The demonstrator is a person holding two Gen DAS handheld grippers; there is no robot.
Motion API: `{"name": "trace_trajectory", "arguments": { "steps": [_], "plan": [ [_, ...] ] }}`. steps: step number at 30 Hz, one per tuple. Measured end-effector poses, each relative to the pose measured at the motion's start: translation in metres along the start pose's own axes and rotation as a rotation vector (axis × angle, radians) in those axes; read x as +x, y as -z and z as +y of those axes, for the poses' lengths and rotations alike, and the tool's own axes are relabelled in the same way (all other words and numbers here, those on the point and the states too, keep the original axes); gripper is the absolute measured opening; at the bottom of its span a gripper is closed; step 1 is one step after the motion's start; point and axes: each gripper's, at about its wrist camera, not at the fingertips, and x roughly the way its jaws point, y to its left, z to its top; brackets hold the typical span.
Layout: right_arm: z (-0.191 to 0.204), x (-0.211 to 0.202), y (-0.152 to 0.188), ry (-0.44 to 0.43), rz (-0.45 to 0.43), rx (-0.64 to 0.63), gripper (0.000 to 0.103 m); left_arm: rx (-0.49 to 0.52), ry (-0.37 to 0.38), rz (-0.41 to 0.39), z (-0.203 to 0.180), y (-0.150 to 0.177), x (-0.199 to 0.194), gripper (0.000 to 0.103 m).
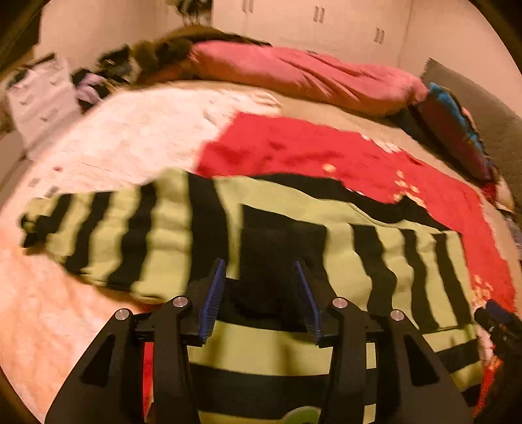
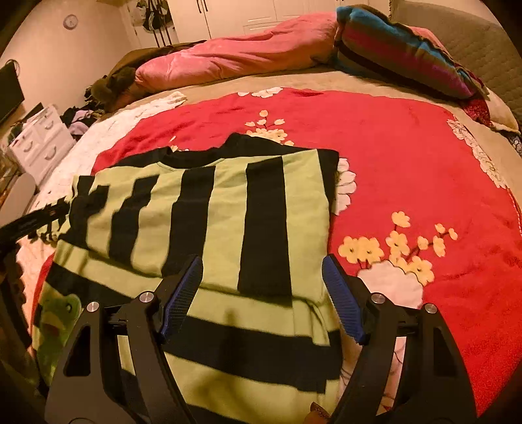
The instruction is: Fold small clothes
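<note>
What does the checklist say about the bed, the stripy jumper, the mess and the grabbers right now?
Surface: bed under a red fleece blanket with cream flowers, on a pale cover.
Job's things: green-and-black striped knit sweater lying on the blanket, one sleeve folded across the body, the other sleeve stretched out sideways.
Clutter: rolled pink duvet, multicoloured striped pillow, dark clothes heap beside the bed.
Grippers: left gripper above the sweater, jaws open, nothing between them; right gripper above the sweater, jaws open, empty.
Cables: nothing seen.
Surroundings: white drawer unit, white wardrobe doors, grey headboard.
</note>
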Motion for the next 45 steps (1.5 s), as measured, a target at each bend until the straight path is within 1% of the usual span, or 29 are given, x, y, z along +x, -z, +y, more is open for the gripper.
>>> {"name": "trace_trajectory", "arguments": {
  "steps": [2, 3, 4, 5, 7, 9, 11, 12, 14, 15, 16, 18, 20, 21, 22, 23, 25, 27, 29, 32, 35, 38, 39, 43, 45],
  "plan": [
    [0.004, 0.006, -0.005, -0.006, 0.009, -0.013, 0.068, -0.001, -0.034, -0.038, 0.0, -0.003, -0.012, 0.042],
    [0.007, 0.01, -0.006, -0.007, 0.016, -0.023, 0.068, 0.004, -0.021, -0.049, -0.001, -0.005, -0.015, 0.042],
    [0.01, 0.015, -0.008, -0.011, 0.028, -0.032, 0.068, 0.01, 0.008, -0.049, -0.006, -0.009, -0.016, 0.042],
    [0.011, 0.021, -0.009, -0.019, 0.043, -0.031, 0.068, 0.019, 0.044, -0.041, -0.011, -0.01, -0.015, 0.042],
    [0.012, 0.032, -0.01, -0.039, 0.071, -0.019, 0.068, 0.053, 0.081, -0.024, -0.025, -0.009, -0.009, 0.042],
    [0.013, 0.042, -0.007, -0.039, 0.105, -0.02, 0.068, 0.086, 0.102, 0.021, -0.039, -0.005, 0.005, 0.042],
    [0.012, 0.05, -0.003, -0.028, 0.132, -0.034, 0.068, 0.108, 0.084, 0.081, -0.045, 0.002, 0.024, 0.042],
    [0.01, 0.054, 0.0, -0.028, 0.148, -0.033, 0.068, 0.105, 0.064, 0.108, -0.043, 0.005, 0.036, 0.043],
    [0.008, 0.057, 0.003, -0.028, 0.16, -0.029, 0.068, 0.079, 0.041, 0.144, -0.034, 0.009, 0.052, 0.05],
    [0.008, 0.058, 0.004, -0.027, 0.159, -0.031, 0.068, 0.053, 0.047, 0.168, -0.027, 0.011, 0.06, 0.05],
    [0.009, 0.057, 0.004, -0.026, 0.158, -0.034, 0.068, 0.03, 0.067, 0.176, -0.022, 0.012, 0.063, 0.05],
    [0.008, 0.057, 0.003, -0.025, 0.157, -0.033, 0.069, 0.023, 0.084, 0.164, -0.018, 0.011, 0.059, 0.05],
    [0.008, 0.052, 0.002, -0.042, 0.145, -0.017, 0.075, 0.026, 0.085, 0.155, -0.018, 0.011, 0.052, 0.052],
    [0.007, 0.048, 0.001, -0.051, 0.138, -0.007, 0.077, 0.013, 0.097, 0.148, -0.015, 0.011, 0.046, 0.055],
    [0.007, 0.043, 0.0, -0.055, 0.133, 0.006, 0.08, 0.0, 0.106, 0.139, -0.013, 0.01, 0.04, 0.061],
    [0.007, 0.039, 0.0, -0.056, 0.128, 0.013, 0.081, -0.01, 0.108, 0.128, -0.009, 0.009, 0.034, 0.064],
    [0.009, 0.029, -0.002, -0.057, 0.112, 0.016, 0.082, -0.013, 0.1, 0.117, -0.004, 0.011, 0.025, 0.064],
    [0.012, 0.02, -0.003, -0.063, 0.094, 0.016, 0.085, -0.034, 0.098, 0.11, 0.005, 0.01, 0.017, 0.065],
    [0.016, 0.009, -0.004, -0.074, 0.072, 0.021, 0.09, -0.05, 0.1, 0.096, 0.014, 0.007, 0.009, 0.076],
    [0.028, 0.001, -0.005, -0.097, 0.054, 0.009, 0.092, -0.081, 0.086, 0.071, 0.034, 0.005, -0.002, 0.08],
    [0.048, -0.005, -0.005, -0.125, 0.048, -0.036, 0.092, -0.157, 0.08, 0.063, 0.068, 0.007, -0.011, 0.083],
    [0.075, -0.01, -0.003, -0.162, 0.044, -0.092, 0.093, -0.232, 0.036, 0.047, 0.108, 0.01, -0.016, 0.083],
    [0.088, -0.012, -0.002, -0.179, 0.046, -0.115, 0.093, -0.272, 0.026, 0.04, 0.126, 0.012, -0.018, 0.083],
    [0.129, -0.014, 0.004, -0.224, 0.054, -0.21, 0.093, -0.451, 0.027, 0.02, 0.191, 0.019, -0.019, 0.083],
    [0.154, -0.013, 0.009, -0.239, 0.058, -0.273, 0.093, -0.537, -0.002, -0.008, 0.223, 0.024, -0.021, 0.082]
  ]
}}
